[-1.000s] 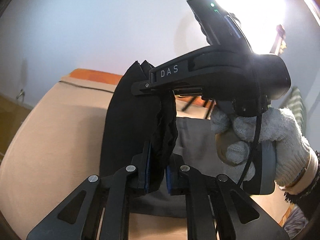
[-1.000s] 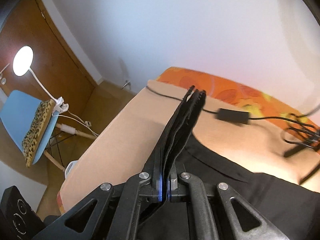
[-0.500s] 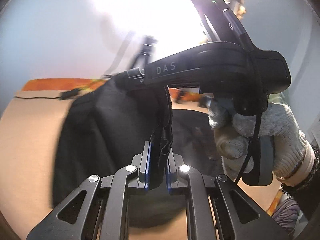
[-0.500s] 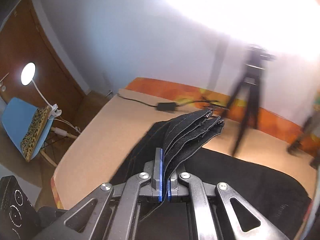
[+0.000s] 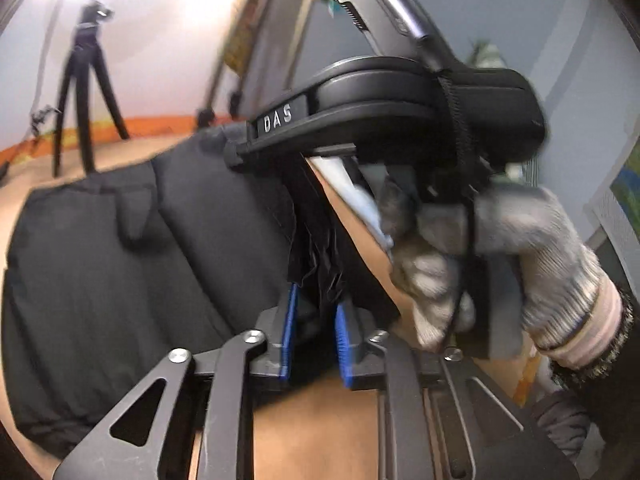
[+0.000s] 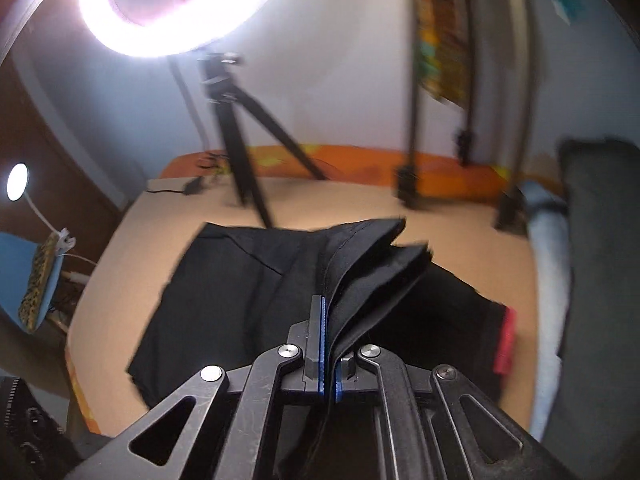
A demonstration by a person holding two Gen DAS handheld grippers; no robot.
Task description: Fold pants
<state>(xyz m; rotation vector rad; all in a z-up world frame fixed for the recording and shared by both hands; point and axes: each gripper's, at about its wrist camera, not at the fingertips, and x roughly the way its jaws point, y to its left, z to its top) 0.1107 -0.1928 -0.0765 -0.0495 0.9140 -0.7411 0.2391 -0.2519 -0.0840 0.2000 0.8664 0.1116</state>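
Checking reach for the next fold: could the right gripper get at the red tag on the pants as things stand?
Probably not yet. The right gripper is shut on a bunched edge of the pants, so it is occupied. The red tag lies exposed off to its right, with nothing covering it.

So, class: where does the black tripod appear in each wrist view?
Left wrist view: tripod stands upper left, behind the pants.
Right wrist view: tripod stands upper centre-left, under the ring light.
Shared landmark: the orange strip along the far edge.
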